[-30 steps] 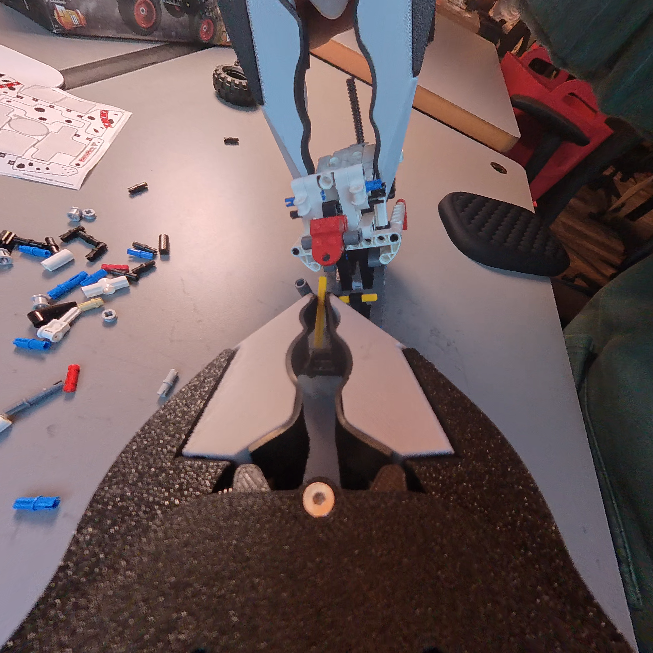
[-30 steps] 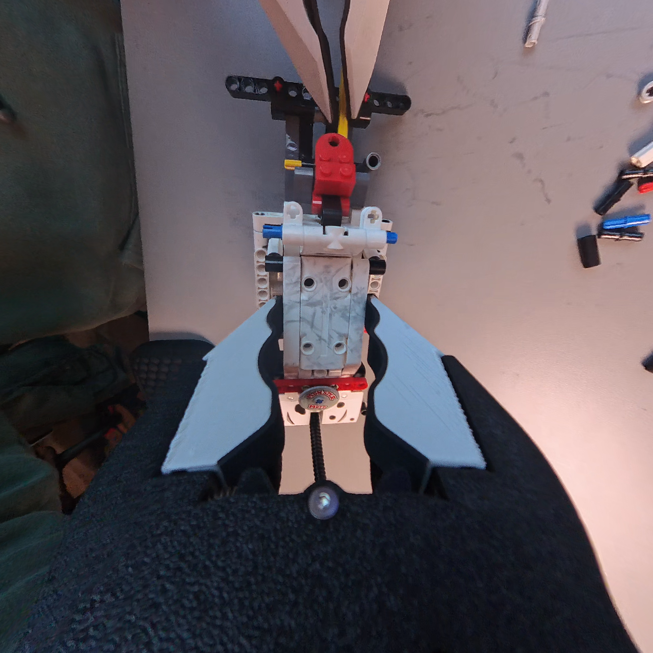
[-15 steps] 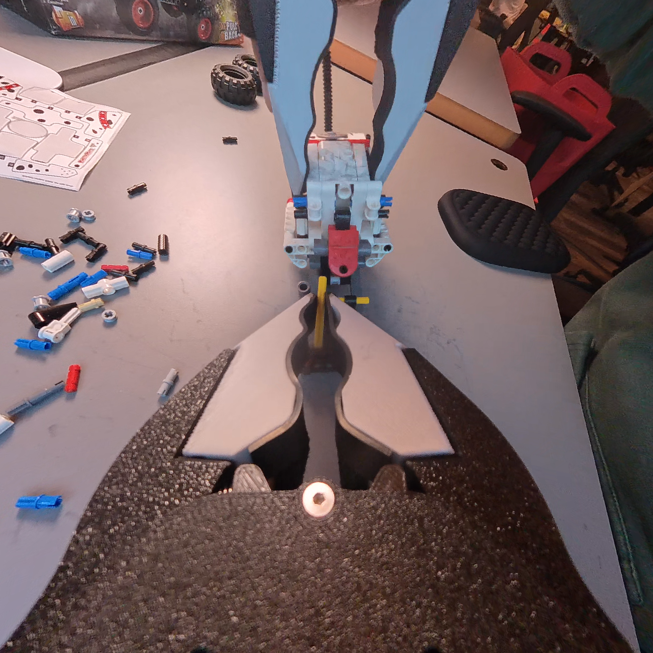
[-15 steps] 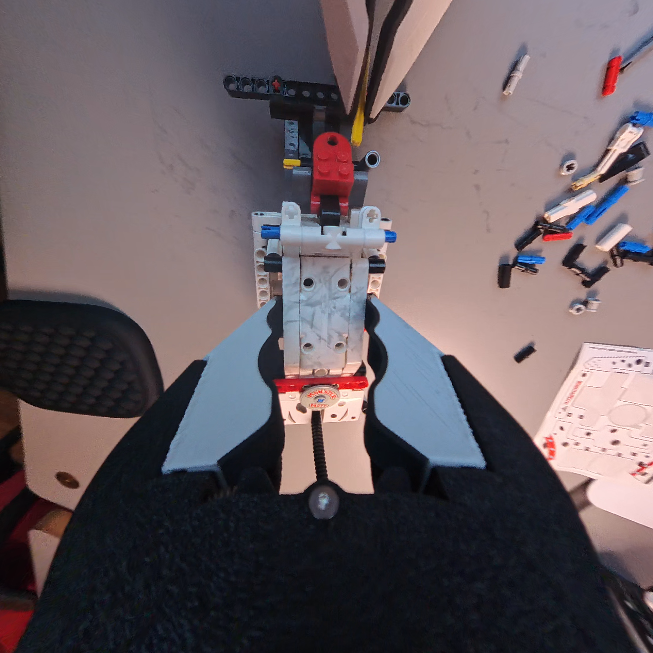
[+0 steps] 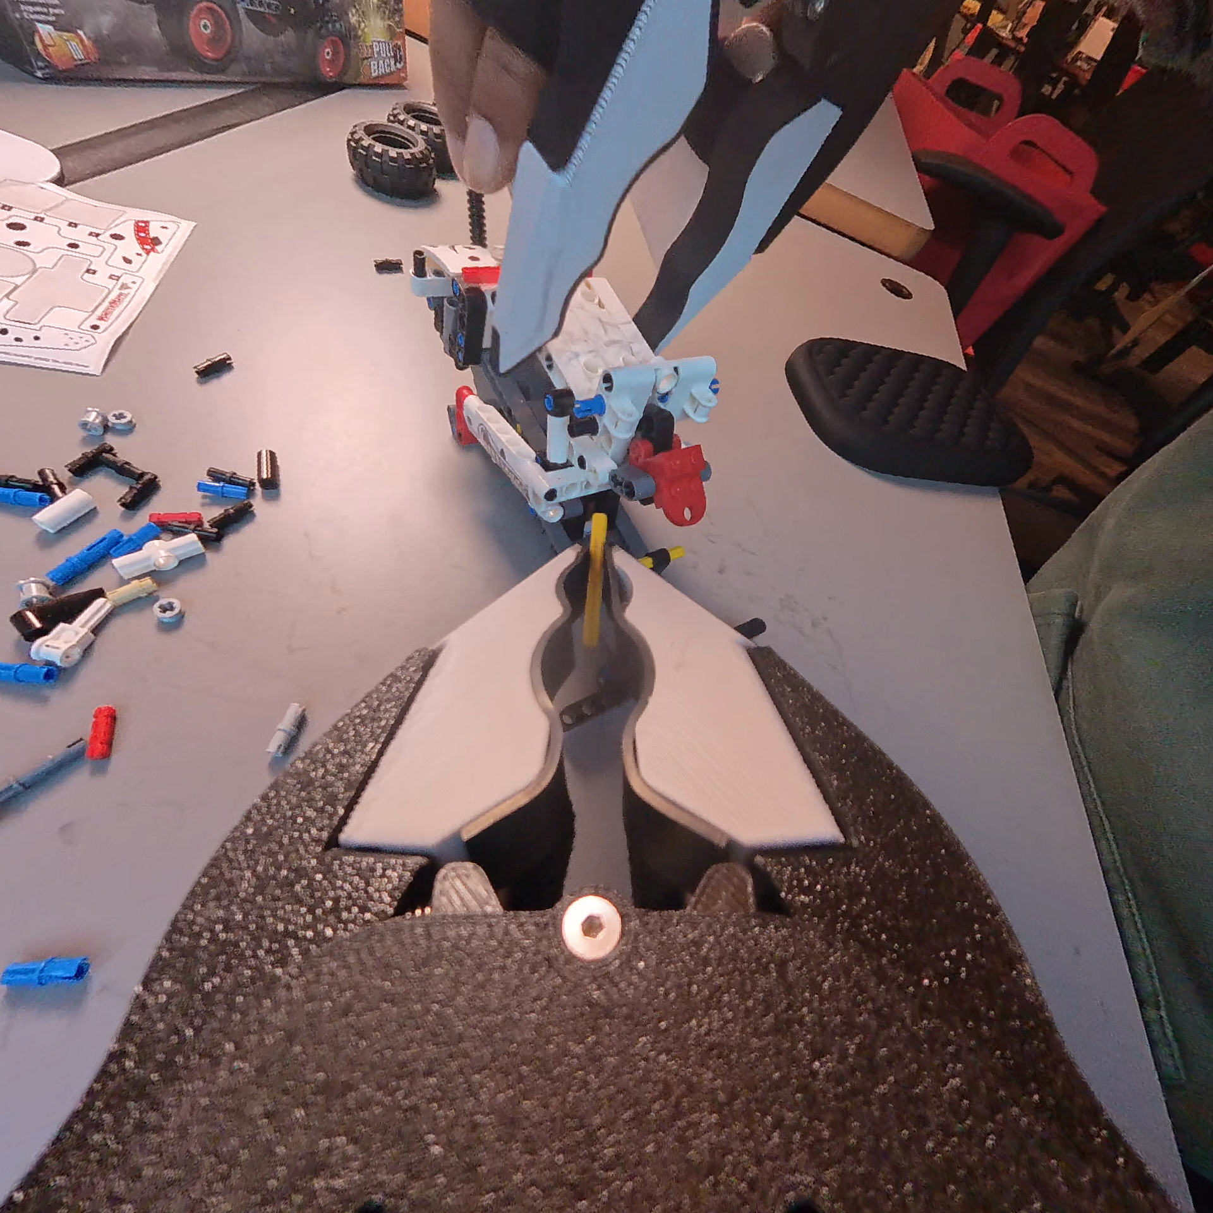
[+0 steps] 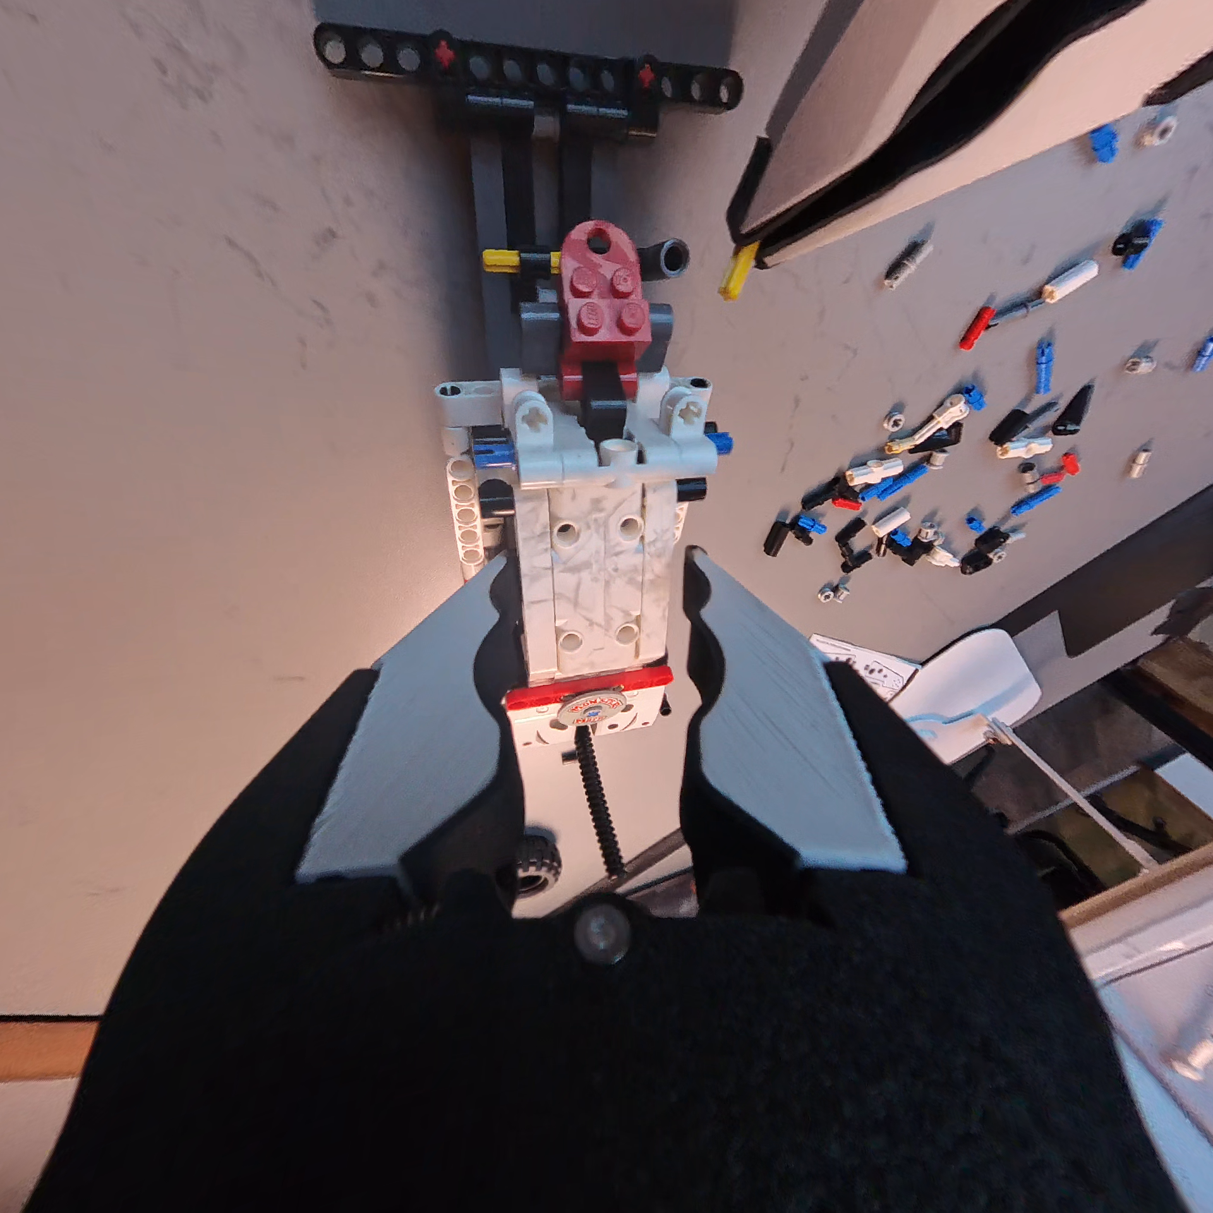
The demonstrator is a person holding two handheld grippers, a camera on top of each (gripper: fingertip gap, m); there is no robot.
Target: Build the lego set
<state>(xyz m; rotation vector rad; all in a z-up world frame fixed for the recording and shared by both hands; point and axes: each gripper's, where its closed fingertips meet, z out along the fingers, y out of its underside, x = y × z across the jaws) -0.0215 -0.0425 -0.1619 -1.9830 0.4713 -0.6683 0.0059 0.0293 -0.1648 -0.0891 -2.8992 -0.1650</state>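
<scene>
The white lego model (image 6: 594, 577), with a red brick (image 6: 600, 295) at its front and a long black beam (image 6: 525, 65) beyond it, sits between my right gripper's (image 6: 594, 564) fingers, which are shut on its sides. In the left wrist view the model (image 5: 610, 400) is turned with its red front to the right, low over the grey table (image 5: 328, 407), and the right gripper (image 5: 591, 348) comes down on it from above. My left gripper (image 5: 594, 558) is shut on a thin yellow axle (image 5: 594, 591) whose tip points at the model's underside. It also shows in the right wrist view (image 6: 748, 256).
Loose small pieces (image 5: 131, 545) lie on the left of the table, with a sticker sheet (image 5: 65, 282), two black tyres (image 5: 394, 157) and the set's box (image 5: 197, 39) behind. A black chair armrest (image 5: 906, 413) sits at the table's right edge. A thumb (image 5: 479, 144) shows above the model. My hands' fingertips stand some 8 centimetres from each other.
The right gripper has turned the model, so its red front now points right in the left wrist view. The yellow axle no longer lines up with the red brick.
</scene>
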